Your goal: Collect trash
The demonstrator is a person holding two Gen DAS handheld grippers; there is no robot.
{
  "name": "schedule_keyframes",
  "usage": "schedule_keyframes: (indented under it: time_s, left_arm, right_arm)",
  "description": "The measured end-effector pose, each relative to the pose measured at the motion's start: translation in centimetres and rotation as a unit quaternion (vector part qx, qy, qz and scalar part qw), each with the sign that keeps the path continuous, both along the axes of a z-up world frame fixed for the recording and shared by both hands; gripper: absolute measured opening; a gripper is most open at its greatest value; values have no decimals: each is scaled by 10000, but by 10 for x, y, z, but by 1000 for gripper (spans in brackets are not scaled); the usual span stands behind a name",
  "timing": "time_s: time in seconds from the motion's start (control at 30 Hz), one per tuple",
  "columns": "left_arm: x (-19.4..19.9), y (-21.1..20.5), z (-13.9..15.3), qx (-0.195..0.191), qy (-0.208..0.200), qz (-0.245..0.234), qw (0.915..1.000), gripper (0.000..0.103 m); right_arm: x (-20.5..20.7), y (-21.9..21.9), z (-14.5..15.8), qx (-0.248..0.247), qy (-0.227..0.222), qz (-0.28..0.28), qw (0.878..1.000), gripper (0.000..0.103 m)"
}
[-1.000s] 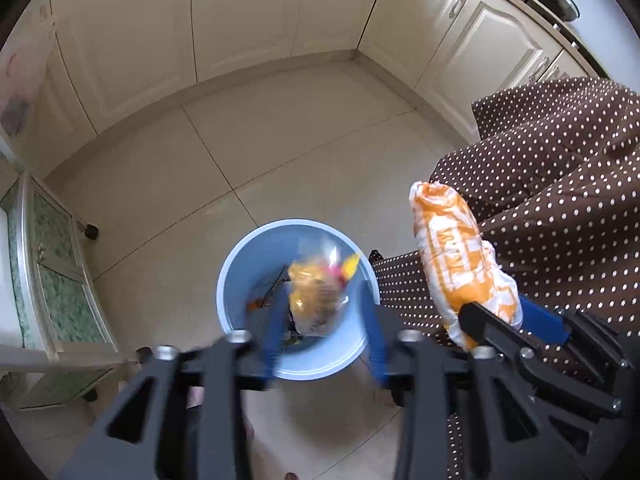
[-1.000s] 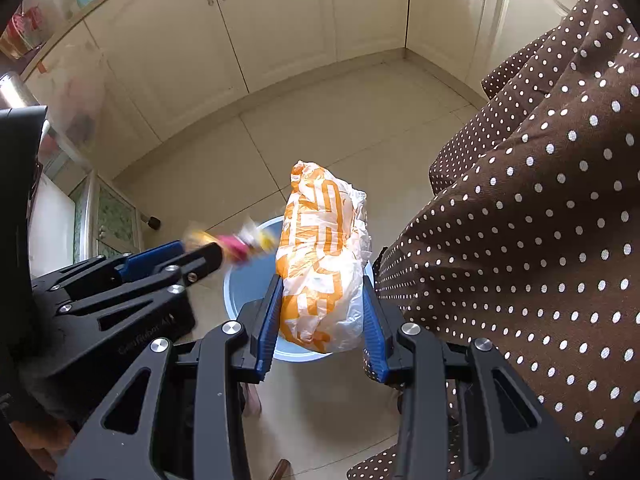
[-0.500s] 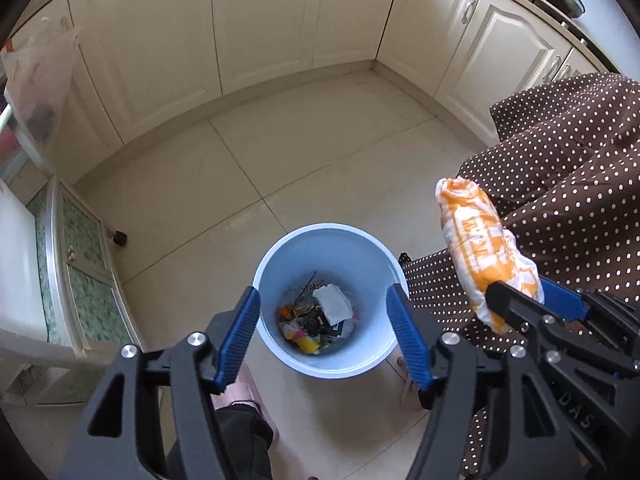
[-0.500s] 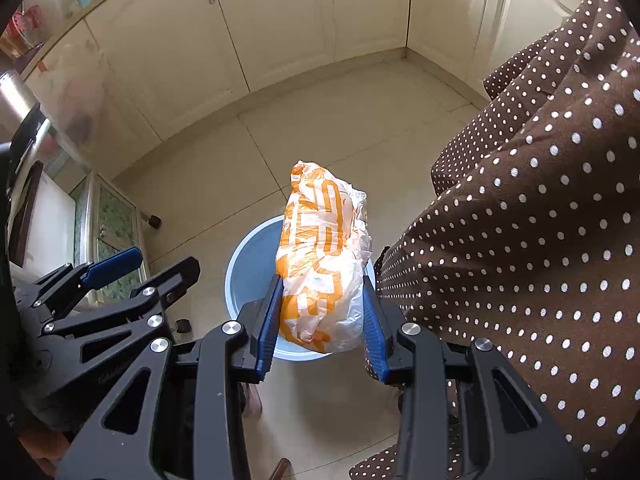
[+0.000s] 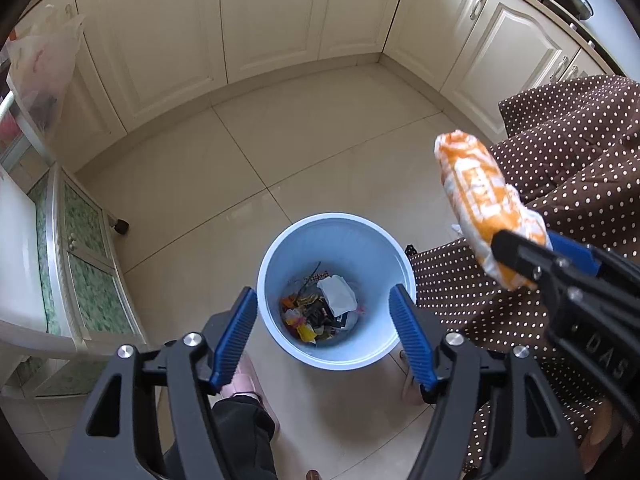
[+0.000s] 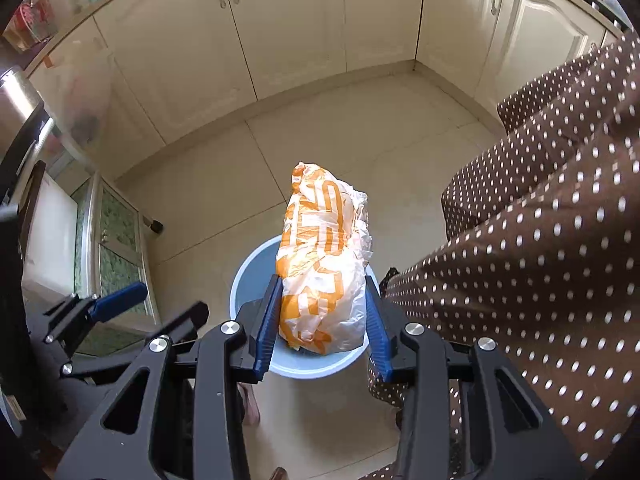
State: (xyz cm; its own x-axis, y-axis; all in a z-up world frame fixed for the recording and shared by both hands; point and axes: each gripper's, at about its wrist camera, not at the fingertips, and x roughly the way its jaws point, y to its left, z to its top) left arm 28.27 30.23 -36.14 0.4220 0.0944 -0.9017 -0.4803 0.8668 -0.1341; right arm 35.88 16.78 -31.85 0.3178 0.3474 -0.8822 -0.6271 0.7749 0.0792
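Orange-and-white plastic bag [image 6: 324, 264], bundled into a long roll, is clamped between the blue pads of the right gripper [image 6: 323, 316]; its long axis runs along the fingers, free end toward the top of the right wrist frame. Below it at lower centre sits the blue bin [image 5: 276, 272] of scraps. The left gripper [image 5: 322, 330] hangs spread wide and empty above the bin, beside the dotted brown cloth [image 5: 572, 152] at right.
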Motion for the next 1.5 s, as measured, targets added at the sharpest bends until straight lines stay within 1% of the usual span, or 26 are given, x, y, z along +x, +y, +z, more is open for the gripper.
schedule_keyframes:
  time_s: [0.03, 0.1, 0.17, 0.27, 0.47, 0.57, 0.67, 0.8, 0.87, 0.97, 1.07, 1.1, 1.17, 1.23, 1.3, 1.37, 1.5]
  left_arm:
    - [0, 0, 1, -16, -16, 7, 10000, 67]
    - [0, 0, 2, -30, -45, 8, 10000, 67]
    - [0, 0, 3, -7, -38, -5, 10000, 67]
    - [-1, -2, 6, 4, -50, -34, 10000, 67]
    - [-6, -6, 22, 23, -196, -34, 9998, 67]
    - [-10, -12, 36, 101, -306, -81, 9994, 67]
    - [-19, -20, 59, 298, -470, -121, 9984, 67]
    - [-31, -32, 95, 578, -750, -211, 9953, 68]
    - [-40, -43, 120, 781, -946, -265, 9921, 68]
    - [-55, -60, 151, 952, -1216, -376, 9873, 72]
    - [-76, -78, 184, 1178, -1491, -470, 9807, 78]
    - [-84, -85, 196, 1268, -1591, -469, 9780, 81]
    - [-101, -101, 218, 1319, -1839, -525, 9726, 83]
    - [-114, -114, 231, 1315, -2007, -597, 9689, 85]
    - [-128, -131, 246, 1394, -2160, -678, 9640, 86]
    - [-137, -146, 257, 1447, -2281, -794, 9596, 88]
    - [-158, -180, 282, 1506, -2602, -1064, 9478, 88]
  right_arm:
    - [1, 1, 1, 21, -13, -1, 10000, 40]
    - [2, 3, 3, 57, -28, -8, 10000, 50]
    - [2, 3, 5, 42, -153, -62, 9999, 55]
    - [2, 2, 10, 53, -209, -48, 9998, 55]
    - [-10, 0, 29, -10, -549, 14, 9985, 58]
    - [-22, -8, 46, -100, -885, 28, 9960, 60]
    - [-33, -17, 66, -105, -1160, -24, 9932, 63]
    - [-57, -37, 104, -2, -1579, -115, 9874, 69]
    - [-70, -44, 123, 68, -1771, -165, 9840, 70]
    - [-92, -66, 154, 259, -2042, -273, 9782, 74]
    - [-115, -85, 184, 427, -2293, -409, 9716, 79]
    - [-125, -96, 196, 471, -2414, -511, 9679, 82]
    - [-139, -113, 212, 547, -2559, -635, 9631, 85]
    - [-155, -133, 228, 649, -2687, -761, 9580, 88]
    - [-170, -155, 242, 699, -2818, -899, 9527, 88]
    - [-178, -172, 250, 687, -2935, -1028, 9479, 88]
    - [-204, -207, 269, 746, -3116, -1355, 9375, 90]
